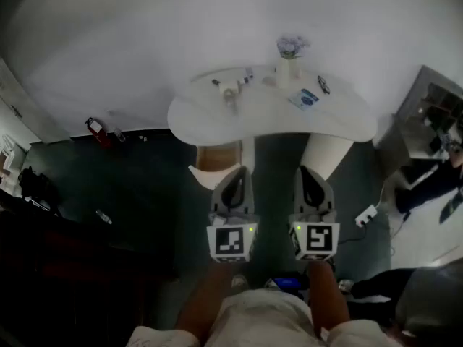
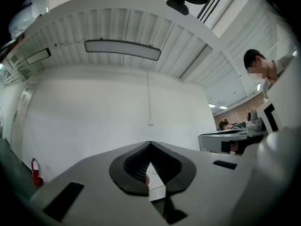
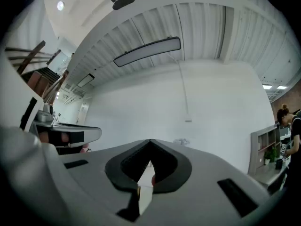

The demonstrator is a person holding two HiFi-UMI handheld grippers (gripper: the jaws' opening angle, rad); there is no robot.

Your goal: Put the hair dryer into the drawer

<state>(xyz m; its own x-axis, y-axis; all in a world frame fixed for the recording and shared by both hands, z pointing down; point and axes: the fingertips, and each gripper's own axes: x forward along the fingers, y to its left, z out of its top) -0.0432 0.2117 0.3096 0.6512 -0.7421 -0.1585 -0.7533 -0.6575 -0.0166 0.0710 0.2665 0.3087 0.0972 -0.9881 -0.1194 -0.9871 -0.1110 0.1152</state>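
left gripper [image 1: 234, 173]: jaws pressed together tip to tip, nothing caught between them, so it's empty.
right gripper [image 1: 312, 172]: same deal, closed all the way with nothing held.
the pair: side by side and close but not touching, both aimed about level toward the wall [image 1: 145, 27]. Their marker cubes [image 1: 231, 241] face up at the head camera, just above the person's lap.
drawer [image 1: 217, 156]: right ahead of the left gripper's tip, under the table's front edge. It looks pulled out, with a tan inside showing.
hair dryer [image 1: 230, 96]: pretty sure it's the pale thing lying on the left part of the table top. It's tiny in the head view, so don't quote me on the shape. It's up on the table, not in the drawer, and well apart from both grippers.
table [image 1: 268, 118]: white curved top pushed up against the wall, with a fat white leg on its right side.
other table stuff: a vase [image 1: 288, 71] with flowers stands at the back, and a blue and white packet [image 1: 305, 98] lies just beside it. There are a few small bits at the back left, too small to tell what they are.
floor [image 1: 145, 194]: dark. A red fire extinguisher [image 1: 98, 130] stands by the wall off to the left, and a white power strip [image 1: 367, 214] lies to the right.
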